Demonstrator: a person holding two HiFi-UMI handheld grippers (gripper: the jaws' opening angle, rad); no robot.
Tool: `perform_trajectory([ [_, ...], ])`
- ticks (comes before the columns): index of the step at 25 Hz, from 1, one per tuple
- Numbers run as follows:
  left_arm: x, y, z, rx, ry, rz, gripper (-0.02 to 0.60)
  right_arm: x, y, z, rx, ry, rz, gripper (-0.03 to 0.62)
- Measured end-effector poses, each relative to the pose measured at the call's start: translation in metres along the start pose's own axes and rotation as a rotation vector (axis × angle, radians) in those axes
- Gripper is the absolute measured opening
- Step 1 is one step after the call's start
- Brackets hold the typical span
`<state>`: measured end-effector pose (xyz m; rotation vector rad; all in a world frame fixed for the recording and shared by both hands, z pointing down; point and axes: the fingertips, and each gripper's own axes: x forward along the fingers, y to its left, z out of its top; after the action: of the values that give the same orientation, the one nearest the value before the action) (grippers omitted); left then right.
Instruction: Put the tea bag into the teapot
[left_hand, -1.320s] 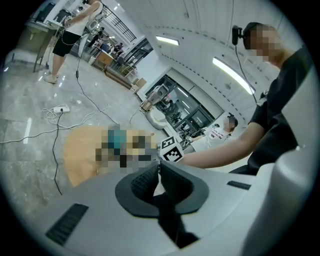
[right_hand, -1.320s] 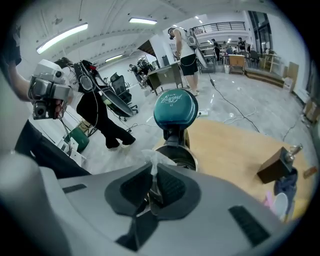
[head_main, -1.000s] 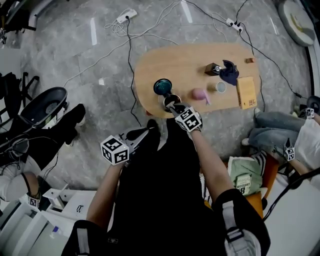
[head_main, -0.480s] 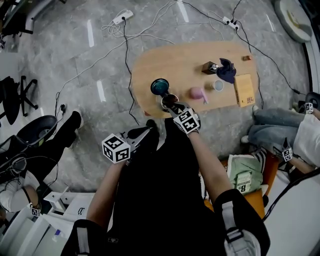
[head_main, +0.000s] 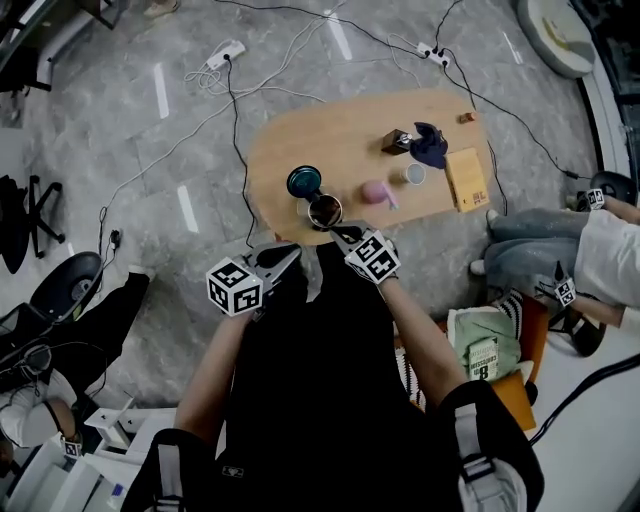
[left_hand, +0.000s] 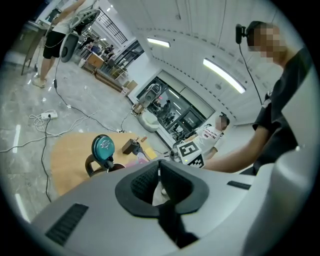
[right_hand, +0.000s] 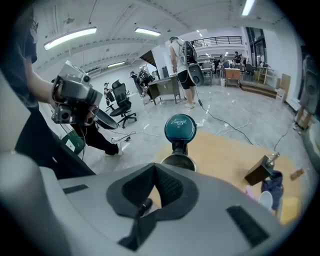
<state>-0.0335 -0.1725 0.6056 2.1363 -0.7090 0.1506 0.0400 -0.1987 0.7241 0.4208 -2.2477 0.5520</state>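
The dark teapot (head_main: 325, 211) stands near the front edge of the oval wooden table (head_main: 300, 135), its teal lid (head_main: 303, 181) tipped up and open. The right gripper view shows the teapot (right_hand: 177, 161) just ahead of the jaws, with the lid (right_hand: 180, 127) upright behind it. My right gripper (head_main: 342, 233) hovers at the table's front edge, a little short of the pot, shut and empty. My left gripper (head_main: 291, 256) hangs off the table to the left, over the floor, also shut. No tea bag shows in any view; the pot's inside looks dark.
A pink cup (head_main: 374, 192), a white cup (head_main: 414, 174), a dark blue cloth (head_main: 431, 145), a small brown box (head_main: 396, 141) and a tan box (head_main: 466, 179) sit on the table's right half. Cables (head_main: 232, 100) cross the floor. A seated person (head_main: 560, 250) is at the right.
My right gripper has drawn back from over the teapot's mouth toward the table's front edge. The left gripper has hardly moved.
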Motion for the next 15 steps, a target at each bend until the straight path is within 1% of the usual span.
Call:
perform_trajectory([
  [8, 0.002, -0.012, 0.017, 0.081, -0.013, -0.057, 0.023, -0.044, 0.047, 0.046, 0.022, -0.152, 0.012, 0.008],
  [11, 0.004, -0.015, 0.024, 0.1, -0.017, -0.072, 0.023, -0.055, 0.056, 0.058, 0.033, -0.197, 0.011, 0.008],
  [15, -0.001, -0.019, 0.022, 0.123, -0.011, -0.088, 0.023, -0.068, 0.07, 0.071, 0.046, -0.254, 0.002, 0.008],
])
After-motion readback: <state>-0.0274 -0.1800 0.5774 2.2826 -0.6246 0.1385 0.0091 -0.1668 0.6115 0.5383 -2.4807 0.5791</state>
